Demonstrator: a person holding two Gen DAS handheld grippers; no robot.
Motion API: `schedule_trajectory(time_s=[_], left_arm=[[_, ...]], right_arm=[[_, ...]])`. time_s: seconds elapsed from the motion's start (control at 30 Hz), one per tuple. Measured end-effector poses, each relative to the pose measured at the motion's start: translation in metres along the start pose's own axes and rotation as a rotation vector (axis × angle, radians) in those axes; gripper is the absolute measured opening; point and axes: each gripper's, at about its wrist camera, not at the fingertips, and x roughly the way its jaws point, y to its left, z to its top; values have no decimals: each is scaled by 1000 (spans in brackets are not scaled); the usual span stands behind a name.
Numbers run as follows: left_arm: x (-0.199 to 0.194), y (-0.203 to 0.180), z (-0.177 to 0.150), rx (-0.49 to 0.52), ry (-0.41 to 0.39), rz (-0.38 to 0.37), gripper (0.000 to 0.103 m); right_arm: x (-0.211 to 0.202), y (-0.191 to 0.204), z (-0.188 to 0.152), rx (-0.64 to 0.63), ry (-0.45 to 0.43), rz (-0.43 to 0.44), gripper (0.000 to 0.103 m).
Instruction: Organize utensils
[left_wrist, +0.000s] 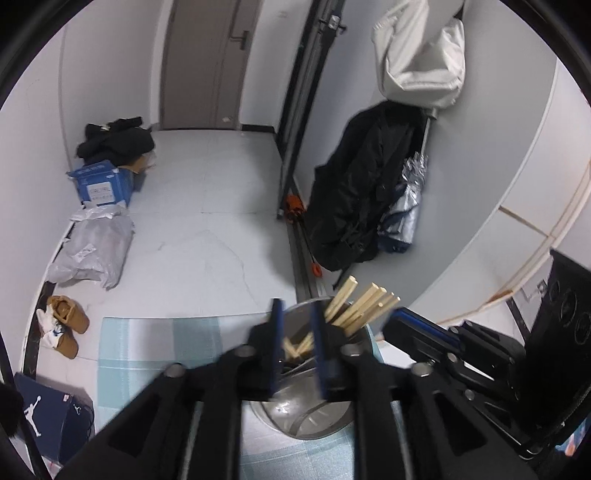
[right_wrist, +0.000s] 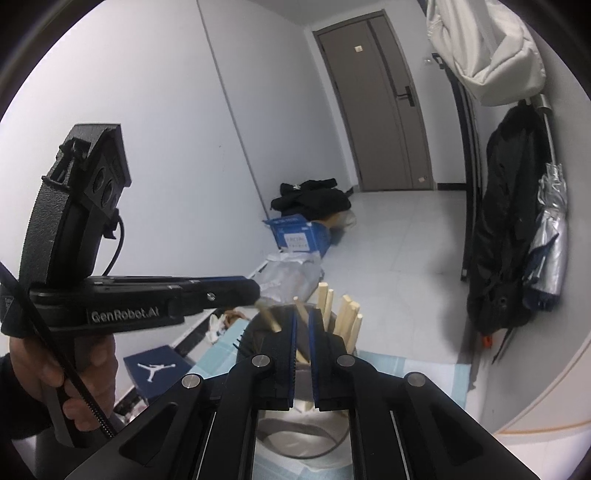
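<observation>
- The chopsticks (left_wrist: 364, 304) I am sorting are pale wooden sticks: light, stiff and dry. They should not bend or break in a grip, but they are thin and smooth enough to roll or pivot between flat pads.
- I judge the best hold is across the upper third of a stick, pads square to its length, so it hangs straight over the metal cup (left_wrist: 303, 410).
- Most of the chopsticks stand in the metal cup, leaning to its far right rim. The cup sits on the pale blue mat (left_wrist: 155, 343) covering the bench, just below both cameras.
- Left tongs (left_wrist: 297, 343): the jaws stand a little apart over the cup mouth. Blurred stick ends show in the gap, with no pad pressing on them, so I read nothing held.
- Right tongs (right_wrist: 303, 352): a narrow gap, with one stick (right_wrist: 302, 314) running up through it. I cannot tell whether the pads still pinch it.
- Another stick (right_wrist: 269, 317) hangs blurred at the tip of the left tongs in the right wrist view; contact is unclear.
- Count: one cup and two tongs. About six stick ends rise above the rim, plus some lower ones too blurred to count.
</observation>
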Motion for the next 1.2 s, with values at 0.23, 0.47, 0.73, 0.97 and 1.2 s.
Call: schedule_trajectory(time_s=[0.23,0.47,0.73,0.97,1.2], left_arm=[[-39,5,-3,-65,-111,48,59],[-73,-5,-16,-74,-216,121,86],[-104,-5,-33,-83,-337,169,102],[-117,-8,-47,-76,-375,208,102],[-121,-8,-61,-83,-387,210,102]], right_arm=[[-36,11,0,30,-81,-30,36],[-73,34,0,-1,-160,-80,58],[-98,59,-10,-19,-187,-127,70],[-108,76,-26,-26,-193,-156,81],[-116,81,-35,-18,-210,-183,89]])
